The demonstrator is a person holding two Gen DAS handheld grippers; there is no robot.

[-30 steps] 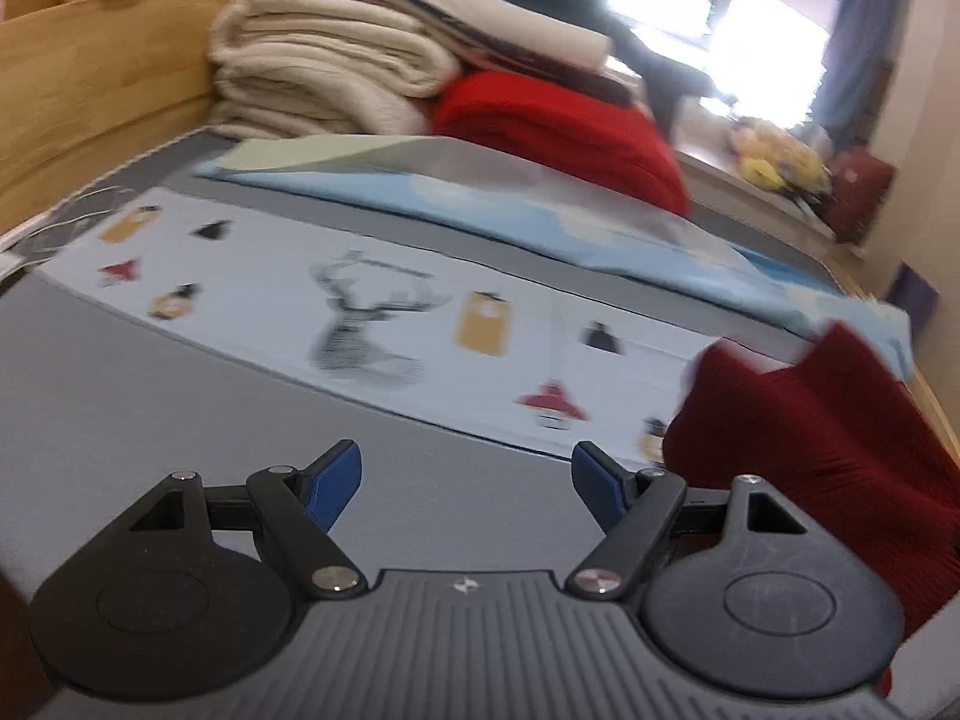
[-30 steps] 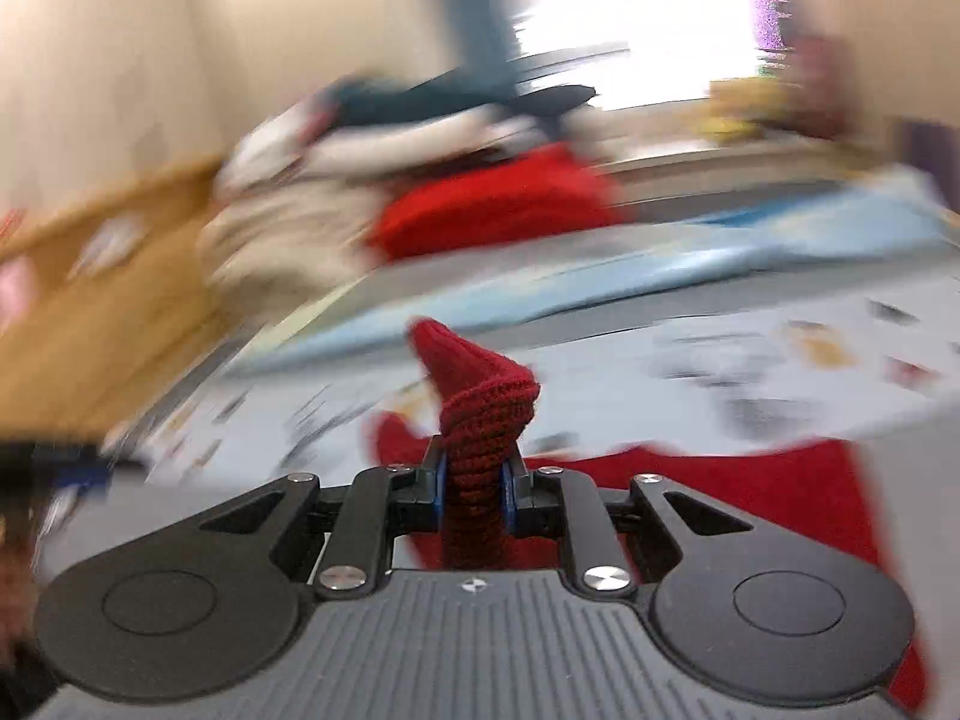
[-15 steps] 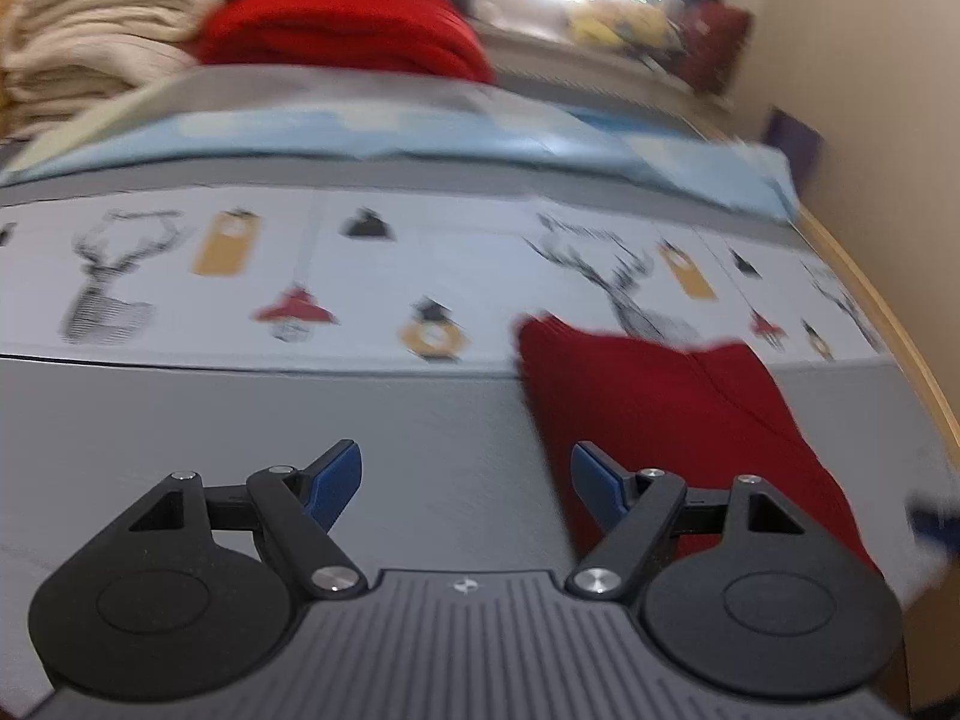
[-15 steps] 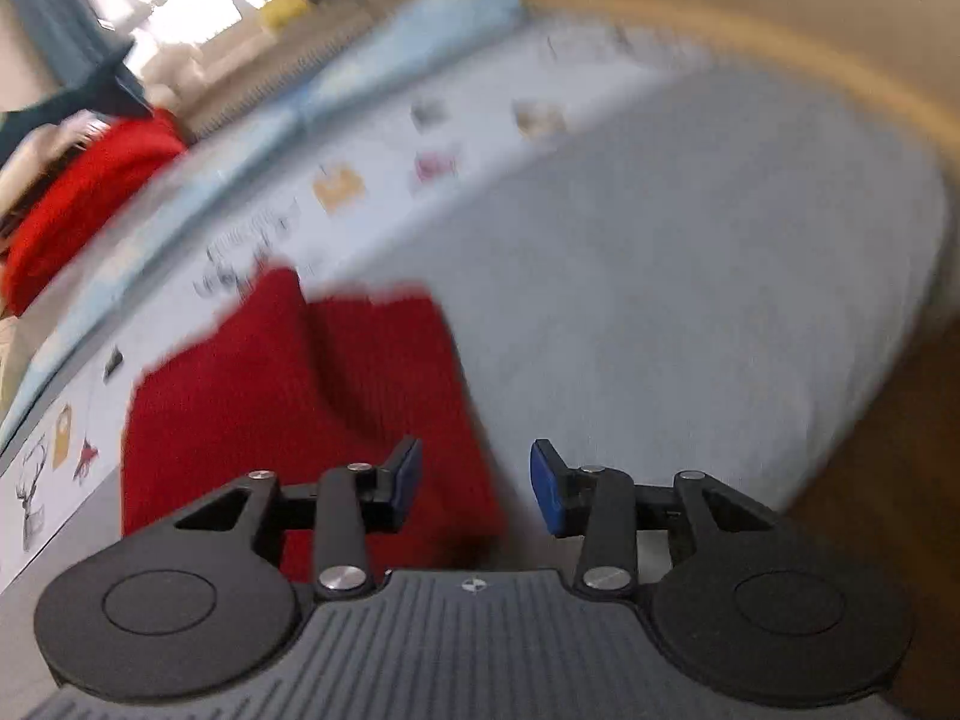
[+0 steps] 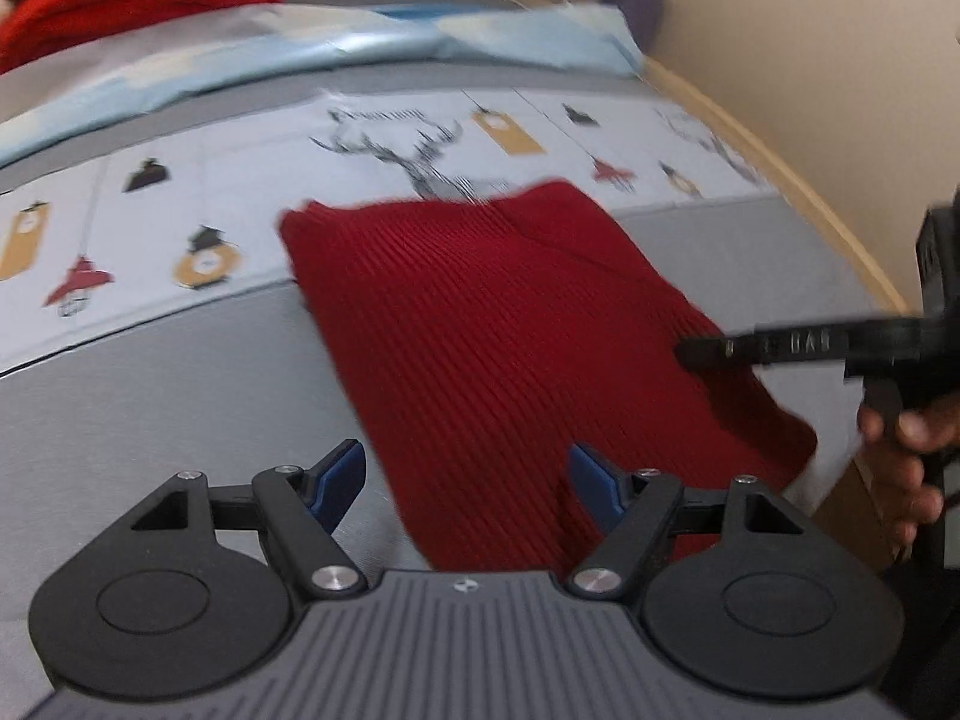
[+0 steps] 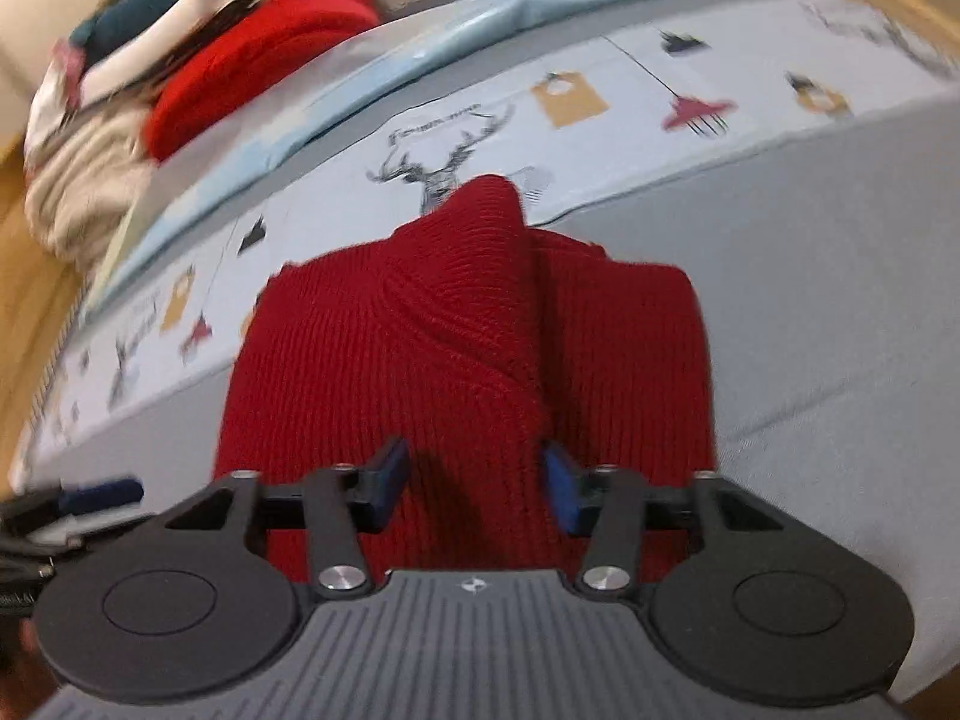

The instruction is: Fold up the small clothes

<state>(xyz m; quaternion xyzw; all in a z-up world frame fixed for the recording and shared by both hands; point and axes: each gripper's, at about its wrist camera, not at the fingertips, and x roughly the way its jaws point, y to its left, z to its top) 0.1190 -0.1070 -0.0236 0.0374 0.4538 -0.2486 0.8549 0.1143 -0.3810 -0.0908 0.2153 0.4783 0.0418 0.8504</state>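
A dark red ribbed knit garment lies on the grey bed cover, its far end on a patterned strip. In the right wrist view the garment has a raised fold running down its middle. My left gripper is open, low over the garment's near left edge, which lies between the fingers. My right gripper hovers over the near end of the garment; its jaws are closing with knit between them, and the blue pads stand clear of it. A hand holds the right gripper at the right edge of the left wrist view.
A pale blue strip printed with deer and lanterns crosses the bed. Behind it lie a light blue cloth and a pile of folded clothes with a bright red one. A wooden bed rim and a wall bound the right side.
The right gripper held a raised fold of the red garment, then let go; the garment now lies on the bed. Both grippers have dropped and swung over its near end.
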